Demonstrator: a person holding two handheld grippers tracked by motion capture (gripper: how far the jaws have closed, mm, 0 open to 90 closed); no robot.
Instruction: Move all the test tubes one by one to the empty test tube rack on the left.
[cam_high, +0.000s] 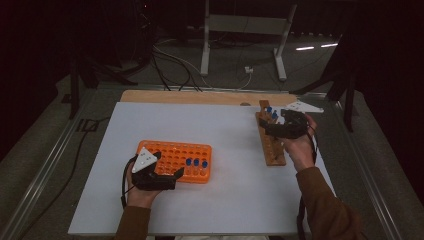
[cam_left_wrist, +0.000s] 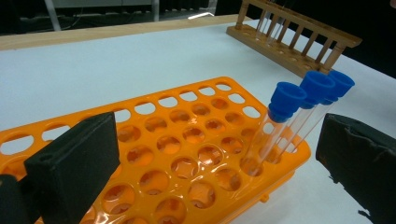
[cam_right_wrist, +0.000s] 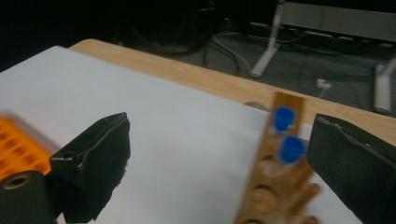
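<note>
An orange tube rack (cam_high: 170, 152) lies at the front left of the white board, with three blue-capped clear tubes (cam_high: 196, 162) standing near its right end. My left gripper (cam_high: 167, 164) hangs over the rack's near edge, open. In the left gripper view its jaws (cam_left_wrist: 215, 149) stand wide apart, the tubes (cam_left_wrist: 285, 100) leaning just inside the right one, untouched. A wooden tube rack (cam_high: 274, 152) lies at the right with two blue-capped tubes (cam_high: 271, 112) at its far end. My right gripper (cam_high: 267, 127) hovers there, open; the blue caps (cam_right_wrist: 283, 117) sit close to its right jaw.
The white board (cam_high: 225, 200) covers the table, with a bare wooden strip (cam_high: 200, 96) along the far edge. Beyond it lie floor cables (cam_high: 175, 62) and a metal frame (cam_high: 245, 25). The wooden rack (cam_left_wrist: 289, 46) stands far right in the left gripper view.
</note>
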